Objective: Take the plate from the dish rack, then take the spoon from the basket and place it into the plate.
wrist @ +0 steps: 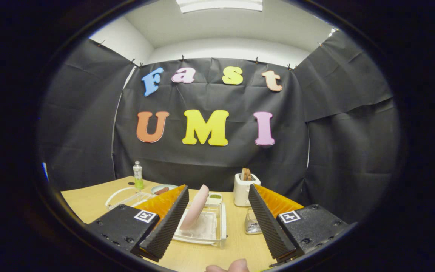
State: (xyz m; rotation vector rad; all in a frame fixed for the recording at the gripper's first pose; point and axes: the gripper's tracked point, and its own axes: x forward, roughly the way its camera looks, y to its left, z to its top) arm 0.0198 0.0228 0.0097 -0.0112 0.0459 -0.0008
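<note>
The tool [217, 223] is hanging released above the tabletop [89, 204], its two fingers spread wide with nothing between them but air; the plate [196, 207] is standing on edge in the dish rack [222, 226], tilted, just ahead of the tool and nearer the left finger than the right, so the coming move is looking like a short push forward and slightly left; the plate's rim is running up and away from the tool, its long axis roughly upright and leaning, so the fingers are probably needing to straddle the thin rim rather than the face; the rack is a clear, shallow tray holding the plate alone as far as I can tell; the basket [252, 223] is sitting just right of the rack, close by the right finger, with something metallic inside, likely the spoon though too small to be sure; beyond it a white toaster [243, 190] is carrying bread slices; behind the rack a small dish [214, 197] is holding something green; a bowl [162, 189] with brownish contents and a green bottle [138, 175] are standing further back on the left; another clear tray [125, 197] is lying left of the left finger; fingertips of a person [228, 266] are showing below; the plate step is not yet done.
</note>
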